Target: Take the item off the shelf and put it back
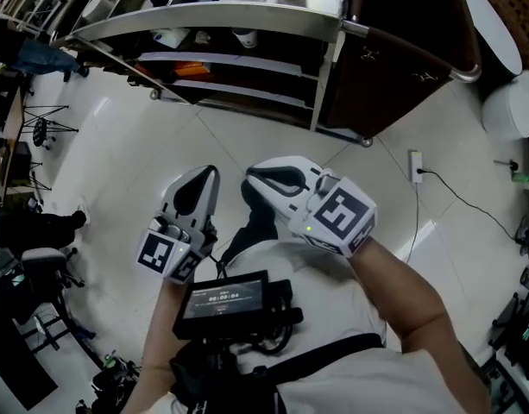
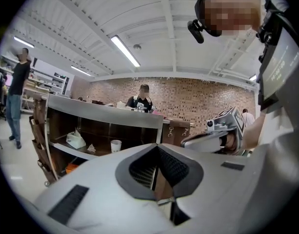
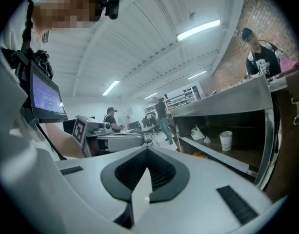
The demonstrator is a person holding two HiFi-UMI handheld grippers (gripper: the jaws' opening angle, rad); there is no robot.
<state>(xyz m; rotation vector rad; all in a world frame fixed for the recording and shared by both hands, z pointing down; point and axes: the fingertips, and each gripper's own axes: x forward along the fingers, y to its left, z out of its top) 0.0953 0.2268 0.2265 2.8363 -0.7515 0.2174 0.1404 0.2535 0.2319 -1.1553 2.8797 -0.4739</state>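
This looks like a large open lab or workshop hall. It has glossy white floor tiles (image 1: 135, 136), a far brick wall (image 2: 198, 99), strip lights (image 2: 125, 50) under a beamed ceiling (image 2: 154, 18), stocked racks (image 2: 54, 84) far left, and a steel-topped shelf unit (image 1: 221, 20).

Open white floor (image 1: 247, 136) ran clear ahead, right up to the shelf (image 1: 238, 63) at 12 o'clock. The metal counter (image 1: 212, 15) on top overhung the shelf bays. A paper cup (image 3: 226, 140) and a crumpled white bag (image 3: 198, 132) took up part of one board, well apart. A brown cabinet (image 1: 393, 67) blocked 1 o'clock, and a power strip (image 1: 416, 166) lay on the floor at 2.
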